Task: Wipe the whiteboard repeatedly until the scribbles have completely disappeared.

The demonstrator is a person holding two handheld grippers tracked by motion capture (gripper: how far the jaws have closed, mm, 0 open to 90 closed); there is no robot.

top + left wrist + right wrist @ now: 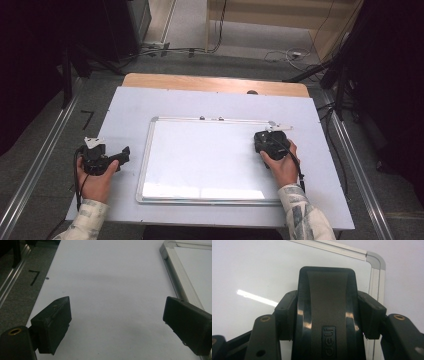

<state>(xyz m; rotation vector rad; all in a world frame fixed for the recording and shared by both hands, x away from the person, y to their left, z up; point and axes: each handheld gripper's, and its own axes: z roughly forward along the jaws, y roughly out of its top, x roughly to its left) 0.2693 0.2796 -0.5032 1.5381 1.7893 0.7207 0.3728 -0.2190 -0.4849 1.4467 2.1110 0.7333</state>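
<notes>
eraser (pixel 327 312) sits clamped in the right gripper (pixel 325 315); keep it flat on the whiteboard (pixel 150 150), left gripper (pixel 117 325) wide open, empty.

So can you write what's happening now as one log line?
right tongs: shut on black eraser | eraser: over whiteboard, near its right edge | left tongs: open, holding nothing, over table

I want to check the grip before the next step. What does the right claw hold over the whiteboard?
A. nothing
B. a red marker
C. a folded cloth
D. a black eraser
D: in the right gripper view the right claw has both pads pressed on the sides of a black eraser above the whiteboard.
</notes>
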